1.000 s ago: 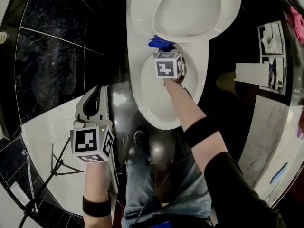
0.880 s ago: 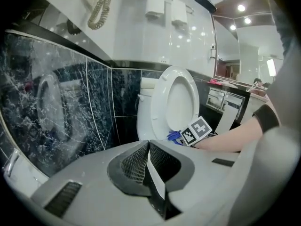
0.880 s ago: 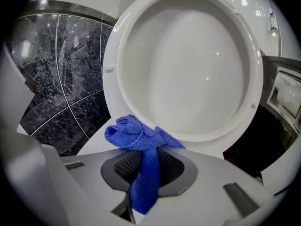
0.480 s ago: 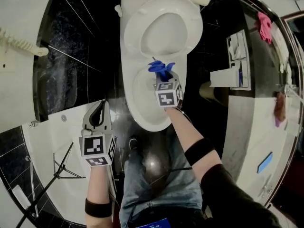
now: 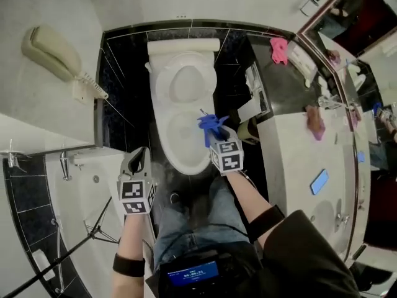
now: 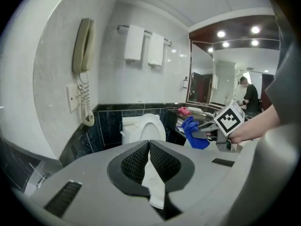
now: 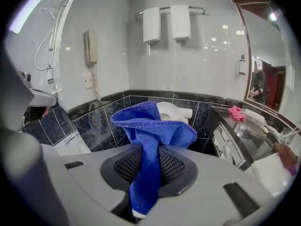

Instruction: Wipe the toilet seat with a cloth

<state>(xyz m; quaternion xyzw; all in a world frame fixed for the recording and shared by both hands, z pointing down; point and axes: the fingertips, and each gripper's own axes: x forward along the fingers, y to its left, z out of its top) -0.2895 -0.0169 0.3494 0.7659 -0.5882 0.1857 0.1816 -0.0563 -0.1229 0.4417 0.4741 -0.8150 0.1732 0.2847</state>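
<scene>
While the right gripper (image 7: 151, 150) pinches the blue cloth (image 7: 153, 124) between its mesh pads (jaws only as far apart as the bunched fabric, and they have just been opening a little), we see the cloth's top flopping over the tips in a loose fold and its tail hanging down through the gap toward the camera. The left gripper (image 6: 149, 144) has its jaws together, pad against pad, with nothing gripped. A pale sliver shows in the slot below the pads, and we cannot tell what it is.

From the head view, the right gripper (image 5: 211, 133) holds the cloth (image 5: 211, 124) up in the air, clear of the toilet (image 5: 160, 104) and over the right near part of the bowl. The left gripper (image 5: 138, 161) hangs well to the left of the toilet and nearer to us, apart from the cloth.

The toilet is white, with its lid up against the far wall, and black tiles run behind it. A wall phone (image 5: 53, 51) hangs far left and two white towels (image 7: 171, 22) hang on a rail above the toilet. On the right a counter (image 5: 291, 148) carries a pink rag (image 5: 279, 48). A white bathtub (image 5: 77, 191) sits near left. Our wearer's jeans (image 5: 192, 219) fill the near centre.
</scene>
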